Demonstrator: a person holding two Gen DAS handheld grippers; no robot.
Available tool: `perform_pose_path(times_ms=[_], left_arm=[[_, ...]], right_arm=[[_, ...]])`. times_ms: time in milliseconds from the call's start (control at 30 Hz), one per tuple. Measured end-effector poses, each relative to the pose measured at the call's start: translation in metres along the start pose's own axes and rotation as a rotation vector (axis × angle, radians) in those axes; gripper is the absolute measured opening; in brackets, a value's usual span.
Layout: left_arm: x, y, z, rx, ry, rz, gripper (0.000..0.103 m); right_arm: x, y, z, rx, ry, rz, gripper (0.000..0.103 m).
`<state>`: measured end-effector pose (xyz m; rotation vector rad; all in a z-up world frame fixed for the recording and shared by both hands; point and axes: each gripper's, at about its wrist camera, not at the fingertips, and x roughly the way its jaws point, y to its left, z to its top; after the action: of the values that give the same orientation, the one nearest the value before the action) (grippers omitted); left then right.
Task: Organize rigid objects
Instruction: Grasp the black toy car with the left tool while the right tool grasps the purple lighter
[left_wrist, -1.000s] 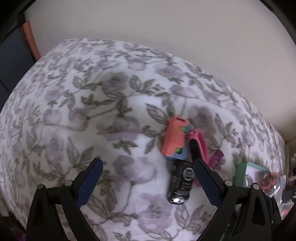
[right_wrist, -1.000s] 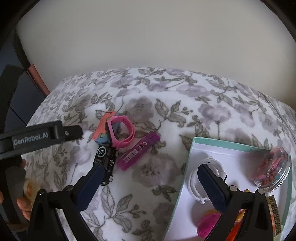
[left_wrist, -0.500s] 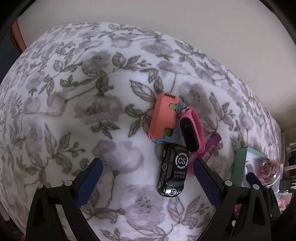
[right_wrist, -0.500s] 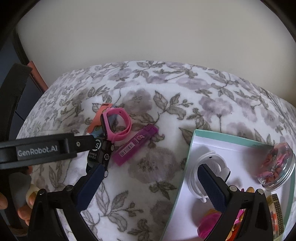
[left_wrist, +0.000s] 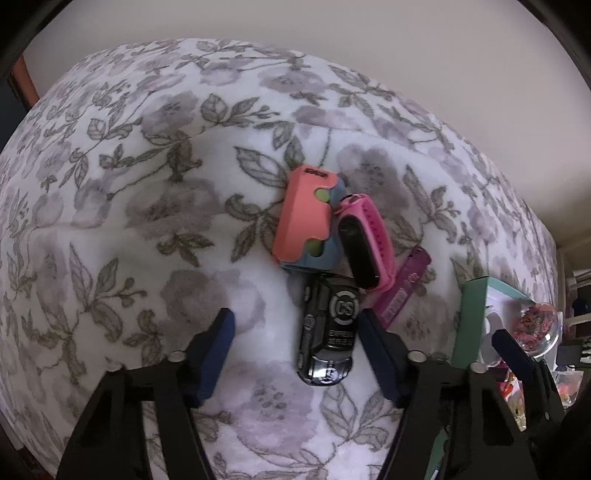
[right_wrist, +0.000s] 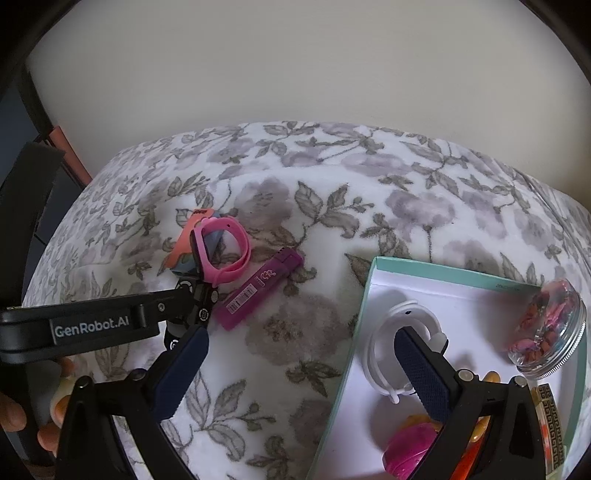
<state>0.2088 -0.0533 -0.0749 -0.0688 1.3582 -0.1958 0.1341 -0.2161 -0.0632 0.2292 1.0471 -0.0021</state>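
A: Okay, left to right, quick. Left tool (left_wrist: 295, 332) first?

B: It points steeply down over the flowered blanket (left_wrist: 147, 229). Its jaws are closing, and the black toy car (left_wrist: 327, 332) lies between them. The right pad sits just beside the car's side; I can't tell if it touches. The left pad is apart from it, with bare blanket in the gap. So there's no grip.

A: What's around the car?

B: Above it in the left wrist view there's an orange and blue case (left_wrist: 306, 221), touching the car's far end. To the right of the case is a pink wristband (left_wrist: 364, 242), leaning on the case, with its lower end over the car's corner. A purple lighter (left_wrist: 402, 288) lies flat, just right of the band.

A: Now the right view?

B: It shows the same cluster at the left, and the left tool's arm comes in from the left edge with fingers (right_wrist: 14, 417) gripping the handle. Further right there's a teal-rimmed box (right_wrist: 364, 295) on the blanket.

A: And the right tool (right_wrist: 299, 373)?

B: It's spread wide, holding nothing, and hovering across the box's left wall. One finger is over the blanket, the other over the box.

A: What's in the box?

B: A white ring-shaped thing (right_wrist: 380, 343), a clear jar (right_wrist: 550, 328) with pink bits lying on its side, something round and magenta (right_wrist: 406, 454), and a patterned strip (right_wrist: 552, 424) at the right edge.
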Motion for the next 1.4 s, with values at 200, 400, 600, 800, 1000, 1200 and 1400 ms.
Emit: perform_pose_path(times_ms=[200,400,600,800,1000,1200,1400], left_arm=[[0.006,-0.009,-0.001,0.02,0.028,-0.027,0.054],[0.014,-0.011,-0.003,0.018,0.043,-0.051,0.036],[0.006,0.0,-0.002,0.006,0.015,0.0,0.035],[0.003,0.024,0.002,-0.061,0.003,0.007,0.035],[0.0,0.042,0.002,-0.114,-0.006,-0.004,0.035],[-0.002,0.047,-0.002,-0.133,-0.004,-0.024,0.035],[0.0,0.047,-0.002,-0.146,0.001,-0.043,0.035]], right_arm=[[0.0,-0.002,0.0,0.004,-0.001,0.002,0.102],[0.002,-0.001,-0.001,-0.005,0.007,-0.01,0.1],[0.0,0.001,0.003,0.009,-0.013,-0.014,0.091],[0.008,0.006,0.008,0.025,-0.007,-0.032,0.08],[0.007,0.013,0.012,0.008,-0.029,-0.135,0.075],[-0.004,0.023,0.017,-0.035,-0.079,-0.176,0.071],[0.012,0.036,0.018,-0.035,-0.031,-0.101,0.06]])
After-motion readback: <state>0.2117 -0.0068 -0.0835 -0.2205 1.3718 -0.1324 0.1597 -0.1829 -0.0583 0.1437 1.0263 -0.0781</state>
